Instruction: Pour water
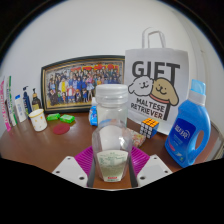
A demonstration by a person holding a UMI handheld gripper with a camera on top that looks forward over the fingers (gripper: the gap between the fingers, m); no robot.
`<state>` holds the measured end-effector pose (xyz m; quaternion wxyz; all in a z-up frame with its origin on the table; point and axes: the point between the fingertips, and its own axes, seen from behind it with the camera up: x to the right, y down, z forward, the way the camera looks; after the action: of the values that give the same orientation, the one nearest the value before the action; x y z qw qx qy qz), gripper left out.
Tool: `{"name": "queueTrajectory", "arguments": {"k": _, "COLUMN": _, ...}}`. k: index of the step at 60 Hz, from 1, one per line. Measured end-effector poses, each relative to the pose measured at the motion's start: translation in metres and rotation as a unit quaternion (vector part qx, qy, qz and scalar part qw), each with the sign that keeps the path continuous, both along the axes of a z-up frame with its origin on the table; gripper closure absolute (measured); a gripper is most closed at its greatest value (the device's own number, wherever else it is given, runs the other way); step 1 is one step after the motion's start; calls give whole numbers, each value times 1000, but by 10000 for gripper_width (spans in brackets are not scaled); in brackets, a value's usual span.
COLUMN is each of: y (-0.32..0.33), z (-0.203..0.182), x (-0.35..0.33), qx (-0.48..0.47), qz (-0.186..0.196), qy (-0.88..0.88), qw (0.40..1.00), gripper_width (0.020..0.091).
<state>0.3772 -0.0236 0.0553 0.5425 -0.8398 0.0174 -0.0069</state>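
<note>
Gripper [111,166]: its 2 fingers are closed on the jar, pads [84,160] pressed to each side.
Jar [111,130]: clear, upright, some water in the bottom, held above the table [40,150].
Beyond: cube [149,127], bag [155,85], blue bottle [187,128], framed photo [83,82].
Receiver: I can't see 1.
Advice: keep the jar level, tip slowly over the target, steer clear of the cube.

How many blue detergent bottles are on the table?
1: the blue detergent bottle stands right of the clear jar, beside the gift bag. Others could be hidden behind the bag.
</note>
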Motion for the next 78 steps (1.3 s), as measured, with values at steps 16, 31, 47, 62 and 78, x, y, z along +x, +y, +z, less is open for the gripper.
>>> {"name": "queueTrajectory", "arguments": {"k": 16, "y": 17, "z": 36, "x": -5, "qx": -1, "qz": 8, "qy": -84, "qw": 996, "gripper_width": 682}}
{"name": "queueTrajectory", "arguments": {"k": 31, "y": 79, "z": 121, "x": -47, "qx": 10, "qz": -1, "qy": -282, "qw": 959, "gripper_width": 683}}
{"name": "queueTrajectory", "arguments": {"k": 47, "y": 161, "z": 167, "x": -155, "qx": 16, "qz": 53, "qy": -566, "qw": 823, "gripper_width": 683}}
{"name": "queueTrajectory", "arguments": {"k": 62, "y": 206, "z": 131, "x": -223, "qx": -17, "qz": 139, "qy": -789, "qw": 598, "gripper_width": 684}}
{"name": "queueTrajectory", "arguments": {"k": 78, "y": 215, "z": 120, "x": -236, "qx": -37, "qz": 168, "qy": -851, "qw": 496, "gripper_width": 682}}
